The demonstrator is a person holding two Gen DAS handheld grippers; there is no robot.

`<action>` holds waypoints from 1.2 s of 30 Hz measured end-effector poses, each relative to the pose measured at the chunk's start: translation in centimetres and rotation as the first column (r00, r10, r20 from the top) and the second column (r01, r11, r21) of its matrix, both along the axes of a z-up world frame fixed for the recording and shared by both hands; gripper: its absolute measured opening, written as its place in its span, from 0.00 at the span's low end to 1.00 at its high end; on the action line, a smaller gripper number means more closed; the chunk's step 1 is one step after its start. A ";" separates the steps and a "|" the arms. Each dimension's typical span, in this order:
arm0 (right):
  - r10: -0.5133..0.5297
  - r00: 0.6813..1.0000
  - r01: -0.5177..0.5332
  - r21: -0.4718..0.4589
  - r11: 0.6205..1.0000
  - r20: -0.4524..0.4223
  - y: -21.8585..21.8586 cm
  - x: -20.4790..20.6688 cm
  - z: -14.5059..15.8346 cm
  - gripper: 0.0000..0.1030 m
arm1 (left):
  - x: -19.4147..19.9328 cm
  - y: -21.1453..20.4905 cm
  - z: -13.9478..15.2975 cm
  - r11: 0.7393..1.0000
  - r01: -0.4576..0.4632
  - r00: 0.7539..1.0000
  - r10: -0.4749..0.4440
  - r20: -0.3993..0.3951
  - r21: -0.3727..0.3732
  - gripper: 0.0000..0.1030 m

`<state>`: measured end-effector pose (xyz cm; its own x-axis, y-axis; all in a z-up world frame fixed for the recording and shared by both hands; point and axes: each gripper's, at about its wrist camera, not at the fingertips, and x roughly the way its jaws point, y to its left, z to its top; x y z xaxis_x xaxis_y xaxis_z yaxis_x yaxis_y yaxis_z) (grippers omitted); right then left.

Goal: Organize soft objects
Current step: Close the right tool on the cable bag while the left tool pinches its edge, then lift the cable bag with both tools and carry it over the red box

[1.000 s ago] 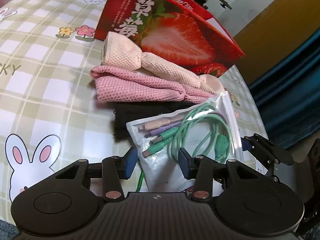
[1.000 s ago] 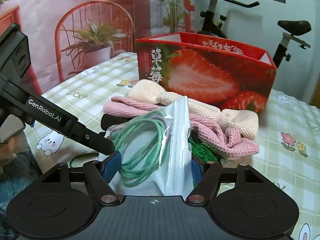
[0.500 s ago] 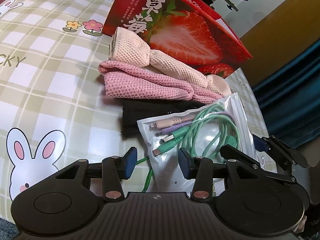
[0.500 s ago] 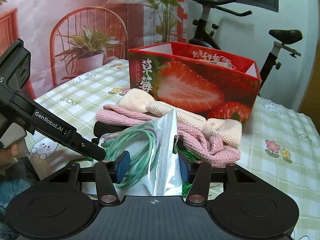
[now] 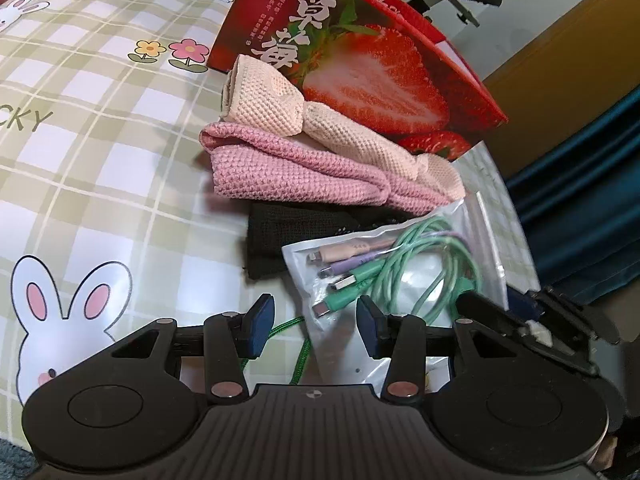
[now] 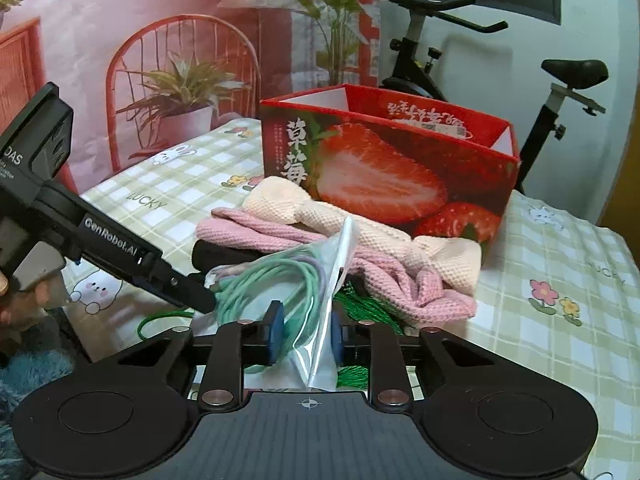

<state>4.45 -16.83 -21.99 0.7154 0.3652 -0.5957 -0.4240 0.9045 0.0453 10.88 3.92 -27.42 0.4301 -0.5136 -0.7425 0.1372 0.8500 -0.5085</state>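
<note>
A clear zip bag of coloured cables [image 6: 304, 280] stands folded between the pads of my right gripper [image 6: 306, 334]. Its jaws are closing and both pads touch the bag. In the left wrist view the bag [image 5: 400, 272] lies in front of my left gripper [image 5: 314, 328], which is open with only the bag's corner and a green cord [image 5: 300, 356] between its fingers. Behind the bag are a black cloth [image 5: 288, 236], a pink knit cloth [image 5: 288, 168] and a cream knit cloth [image 5: 280, 104]. The right gripper's fingers [image 5: 520, 320] show at the bag's right end.
A red strawberry box [image 6: 400, 176], open at the top, stands just behind the cloths on the checked tablecloth [image 6: 560, 248]. The left gripper's arm [image 6: 120, 248] crosses from the left with its tip at the bag. An exercise bike [image 6: 560, 80] stands behind the table.
My right gripper's jaws have narrowed from wide apart onto the cable bag, and the bag now stands pinched and folded between them. The left gripper's opening is unchanged.
</note>
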 end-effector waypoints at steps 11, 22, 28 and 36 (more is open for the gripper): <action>-0.002 1.000 0.005 0.072 0.997 -0.030 -0.7 0.6 -0.6 0.20 | 1.2 0.8 -1.3 0.986 -0.063 0.997 0.056 -0.053 -0.151 0.52; -0.019 0.999 0.024 0.107 0.994 -0.045 -0.8 1.0 -0.3 0.19 | 1.0 -0.1 -0.3 0.978 -0.002 1.000 0.000 -0.012 -0.207 0.43; -0.039 0.999 0.045 0.177 0.983 -0.038 -1.8 1.5 1.0 0.18 | 0.9 0.5 2.1 0.971 0.015 0.998 0.001 0.067 -0.240 0.42; -0.035 0.999 0.033 0.203 0.979 0.009 -1.8 4.0 4.1 0.18 | 2.5 -0.1 7.8 0.988 0.073 0.965 -0.036 0.259 -0.135 0.42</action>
<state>8.47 -18.61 -17.87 0.7362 0.4531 -0.5026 -0.3949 0.8908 0.2246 13.38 3.84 -19.62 0.5640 -0.6334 -0.5299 0.3218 0.7595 -0.5653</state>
